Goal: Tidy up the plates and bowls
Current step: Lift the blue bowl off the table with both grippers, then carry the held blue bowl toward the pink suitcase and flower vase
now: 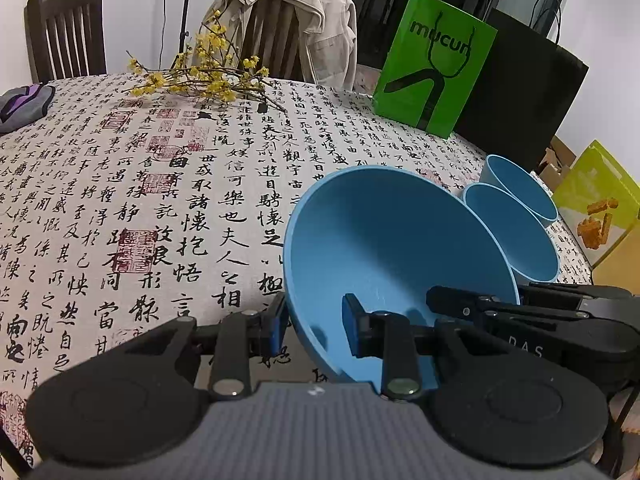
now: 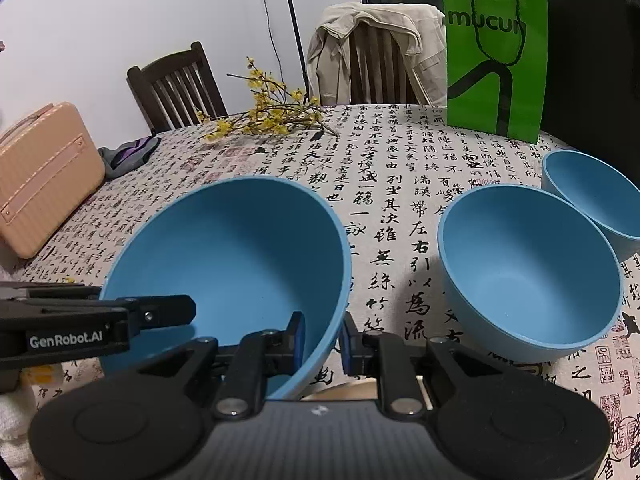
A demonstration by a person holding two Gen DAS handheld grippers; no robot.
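left wrist view:
left gripper (image 1: 316, 330): black two-finger tongs with blue pads, pinching the near-left rim of the large matte-blue plastic bowl (image 1: 392, 248); one pad outside the wall, one inside.
bowl state: tilted, mouth tipped toward the table's far side; looks lifted off the calligraphy-print tablecloth (image 1: 160, 200), but contact underneath is hidden.
right gripper (image 1: 472, 306): enters from the bowl's right, over the opposite rim.
other bowls: medium blue bowl (image 1: 516, 236) just right of the large bowl, small blue bowl (image 1: 520, 188) behind that.

right wrist view:
right gripper (image 2: 322, 338): narrow, clamped on the large bowl's (image 2: 240, 256) near-right wall.
left gripper (image 2: 168, 312): comes in level from the bowl's left.
pose: both point steeply down and forward.
medium bowl (image 2: 528, 276): right of the large bowl, apart; small bowl (image 2: 596, 196) beyond.
technique: my read is carrying to stack. Keep both hands level and synced so the rim doesn't twist out; large bowl belongs at the bottom.
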